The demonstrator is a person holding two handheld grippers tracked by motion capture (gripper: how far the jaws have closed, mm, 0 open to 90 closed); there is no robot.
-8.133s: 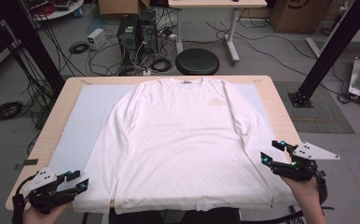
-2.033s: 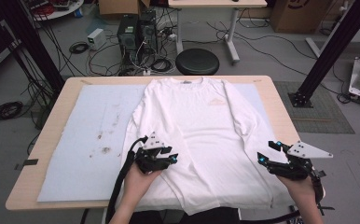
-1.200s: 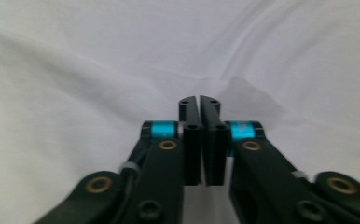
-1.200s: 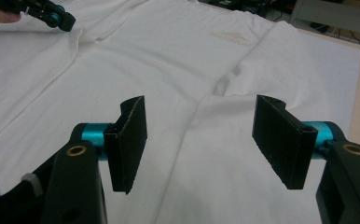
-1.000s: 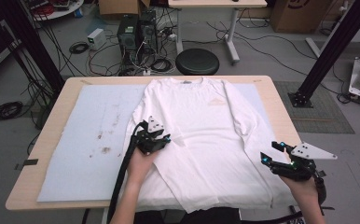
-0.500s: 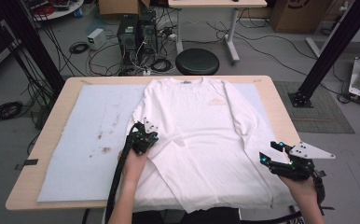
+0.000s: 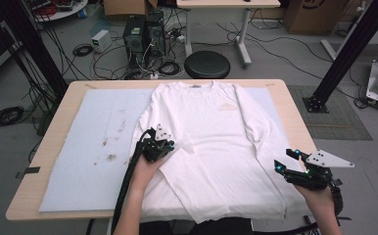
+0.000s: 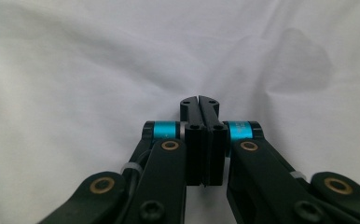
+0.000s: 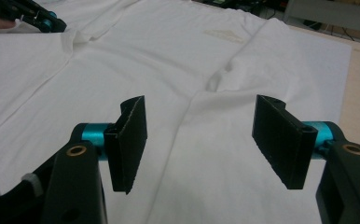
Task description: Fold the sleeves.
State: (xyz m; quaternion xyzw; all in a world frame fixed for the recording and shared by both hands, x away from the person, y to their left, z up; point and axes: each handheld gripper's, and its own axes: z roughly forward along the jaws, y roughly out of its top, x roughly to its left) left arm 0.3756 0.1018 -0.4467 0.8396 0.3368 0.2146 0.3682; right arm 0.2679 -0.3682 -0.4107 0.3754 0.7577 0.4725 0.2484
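Note:
A white long-sleeved shirt (image 7: 216,127) lies flat on the mat, collar at the far edge. Its left sleeve is folded inward over the body. My left gripper (image 7: 169,146) rests on that folded left side; in the left gripper view its jaws (image 8: 199,100) stand shut, pads together, with white cloth (image 8: 75,70) under them and none visibly pinched. My right gripper (image 7: 281,160) hovers open over the right sleeve near the shirt's lower right corner. In the right gripper view it (image 9: 201,105) frames the shirt (image 9: 178,56), with the left gripper (image 9: 47,23) far off.
A pale blue mat (image 7: 84,147) with brown stains (image 7: 111,156) covers most of the wooden table (image 7: 28,198). Behind the table stand a black stool (image 7: 207,63), computer towers (image 7: 140,32) and loose cables. A black frame post (image 7: 341,58) rises at the right.
The left sleeve, once spread out to the left, now lies folded over the shirt. My left gripper has shifted slightly left on the shirt and its jaws have closed. The right gripper stayed put.

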